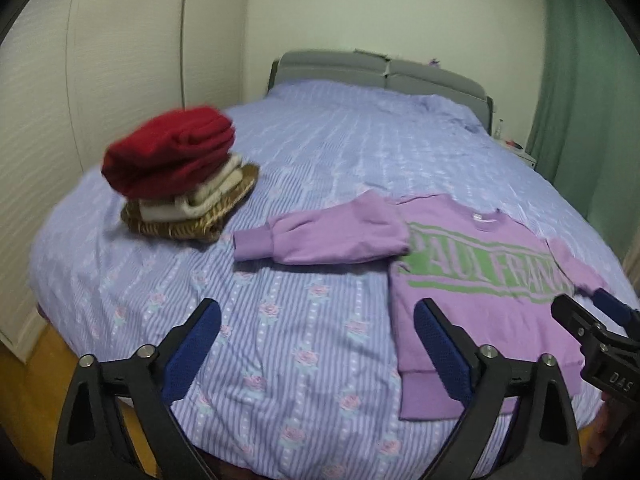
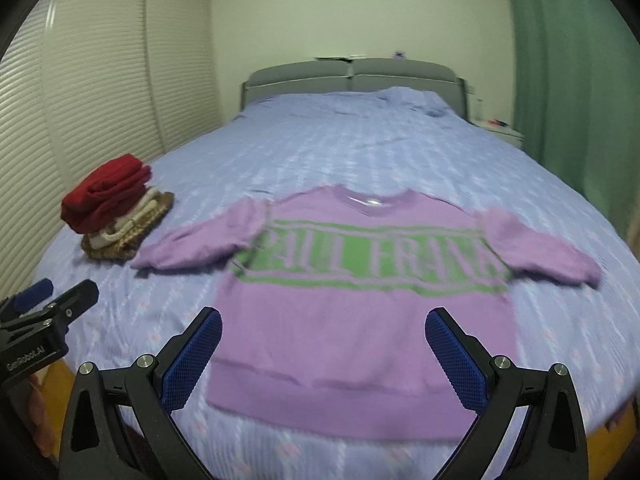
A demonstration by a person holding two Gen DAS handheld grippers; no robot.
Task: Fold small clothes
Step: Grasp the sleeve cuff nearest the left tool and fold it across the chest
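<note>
Both grippers, left (image 1: 316, 344) & right (image 2: 324, 348), jaws apart, nothing held, above sweater (image 2: 352, 312) hem; could snag bedsheet (image 1: 280, 320) w/ hem, bunching fold.

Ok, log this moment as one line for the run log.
stage: approach | sweater: flat on bed, unfolded | left gripper: open, empty | right gripper: open, empty | pile: folded, left of sweater
</note>
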